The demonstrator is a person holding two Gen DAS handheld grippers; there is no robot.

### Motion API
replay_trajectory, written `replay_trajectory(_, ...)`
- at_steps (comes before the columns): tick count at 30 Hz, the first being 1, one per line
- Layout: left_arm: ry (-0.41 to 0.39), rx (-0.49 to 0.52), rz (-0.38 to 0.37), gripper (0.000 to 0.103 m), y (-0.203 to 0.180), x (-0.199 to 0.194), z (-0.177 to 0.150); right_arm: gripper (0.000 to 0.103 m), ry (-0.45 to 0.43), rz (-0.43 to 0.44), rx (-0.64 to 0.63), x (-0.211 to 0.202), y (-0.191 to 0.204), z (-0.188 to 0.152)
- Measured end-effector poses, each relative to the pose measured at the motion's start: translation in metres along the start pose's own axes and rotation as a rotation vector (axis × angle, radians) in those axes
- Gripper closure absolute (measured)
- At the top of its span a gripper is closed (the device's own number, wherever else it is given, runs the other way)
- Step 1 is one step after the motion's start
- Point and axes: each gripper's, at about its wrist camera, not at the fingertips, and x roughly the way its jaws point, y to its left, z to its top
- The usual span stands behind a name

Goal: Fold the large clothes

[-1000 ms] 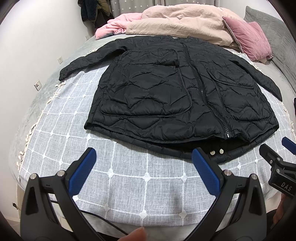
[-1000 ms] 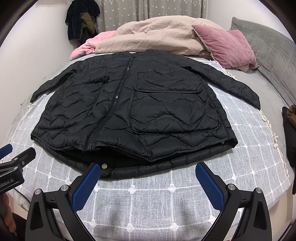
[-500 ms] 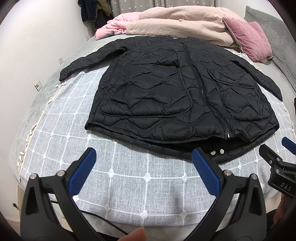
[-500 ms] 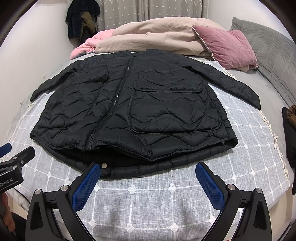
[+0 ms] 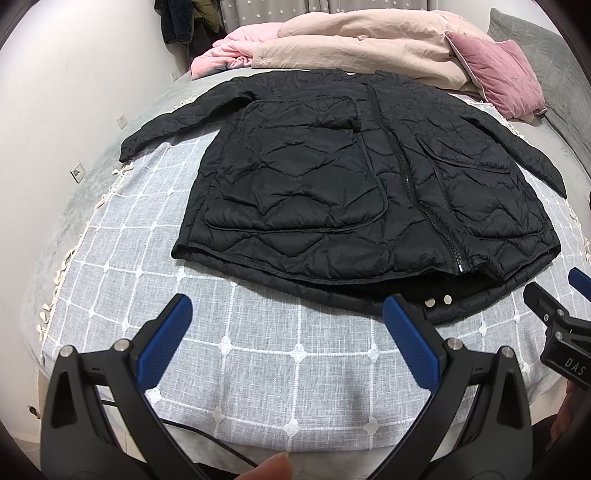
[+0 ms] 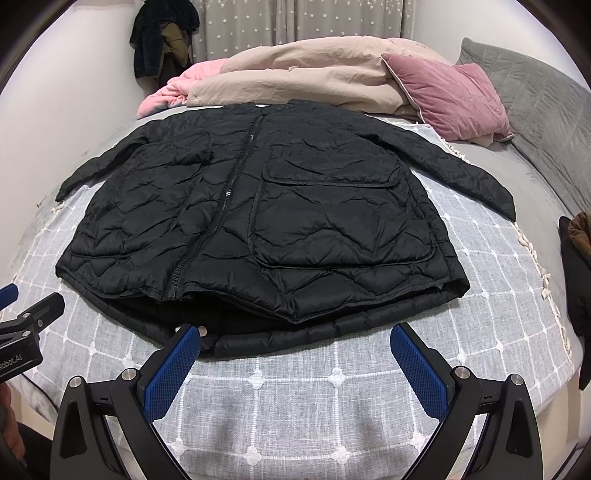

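A black quilted jacket [image 5: 332, 199] lies flat and zipped, sleeves spread, on a bed [image 5: 258, 354] covered with a grey cloth gridded in white. Behind its collar sit a beige duvet [image 6: 314, 81], a pink blanket [image 6: 173, 92] and a pink pillow [image 6: 454, 96]; dark clothes [image 6: 162, 40] hang beside a starred curtain [image 6: 295, 22]. The left gripper [image 5: 288, 332] and right gripper [image 6: 295, 354] hover short of the hem, blue fingers [image 6: 170, 376] spread wide and empty.

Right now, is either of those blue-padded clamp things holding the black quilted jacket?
No: the left gripper and right gripper both stand open over the grey checked bedspread, short of the black quilted jacket.
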Motion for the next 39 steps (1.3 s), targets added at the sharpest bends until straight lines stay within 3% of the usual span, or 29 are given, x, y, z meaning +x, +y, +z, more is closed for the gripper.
replay_trajectory(5, 0.016, 0.000, -0.025, 0.000, 0.005, 0.004, 0.001, 0.000, -0.011, -0.008, -0.003, -0.001, -0.002, 0.002)
replay_trajectory(14, 0.040, 0.009, -0.231, 0.000, 0.040, 0.001, 0.026, 0.000, -0.020, 0.172, 0.098, -0.003, -0.037, 0.019)
replay_trajectory(18, 0.044, -0.045, -0.209, 0.000, 0.074, 0.005, 0.050, 0.000, -0.040, 0.174, 0.148, -0.010, -0.061, 0.042)
replay_trajectory(22, 0.057, -0.100, -0.223, 0.000, 0.110, 0.043, 0.059, 0.000, -0.013, 0.191, 0.204, 0.008, -0.088, 0.066)
replay_trajectory(25, 0.114, -0.184, -0.253, 0.001, 0.133, 0.080, 0.048, 0.000, -0.025, 0.125, 0.294, 0.031, -0.118, 0.063)
replay_trajectory(27, 0.169, -0.230, -0.318, 0.006, 0.144, 0.102, 0.043, 0.000, 0.005, 0.091, 0.315, 0.045, -0.135, 0.057)
replay_trajectory(33, 0.163, -0.243, -0.395, 0.006, 0.143, 0.130, 0.044, 0.000, 0.035, 0.145, 0.384, 0.070, -0.166, 0.052)
replay_trajectory(39, 0.156, -0.259, -0.355, 0.013, 0.138, 0.156, 0.050, 0.001, 0.097, 0.177, 0.492, 0.109, -0.189, 0.041)
